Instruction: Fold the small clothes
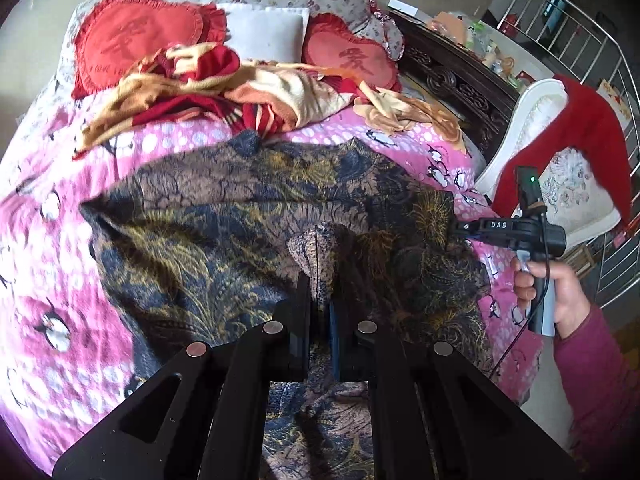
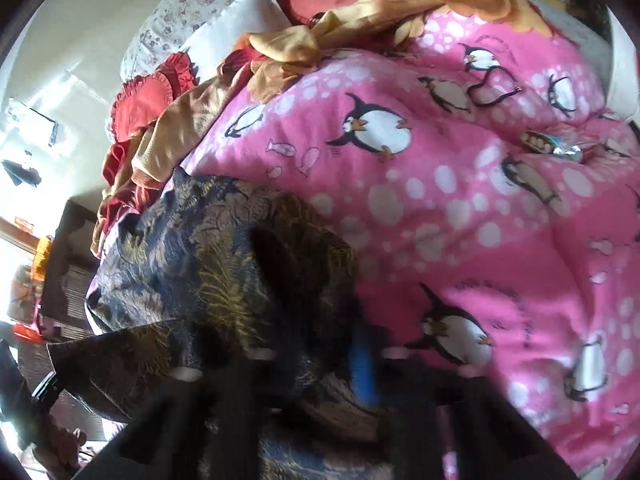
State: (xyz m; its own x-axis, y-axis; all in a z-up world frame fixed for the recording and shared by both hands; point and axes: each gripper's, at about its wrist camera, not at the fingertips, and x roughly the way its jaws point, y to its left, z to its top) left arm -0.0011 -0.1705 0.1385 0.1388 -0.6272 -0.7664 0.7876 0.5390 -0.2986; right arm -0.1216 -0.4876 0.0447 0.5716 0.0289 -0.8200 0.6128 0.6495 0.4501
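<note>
The pink blanket point(image 1: 60, 240) filled the frame, with free room at lower left. The dark garment point(image 1: 208, 216) lay at centre. The left gripper point(image 1: 320, 300) and the right gripper point(image 1: 460, 227) were each closed on its edge. An uneven pull could let the thin cloth slip out.

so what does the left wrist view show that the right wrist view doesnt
Only the left wrist view: the right gripper seen from outside, pinching the dark patterned garment at its edge, the hand on its handle, a red sweater over a white chair, and a metal railing.
Only the right wrist view: a shiny wrapped item on the blanket.
Both: the garment, the pink penguin blanket, red heart cushions, and the white pillow.
</note>
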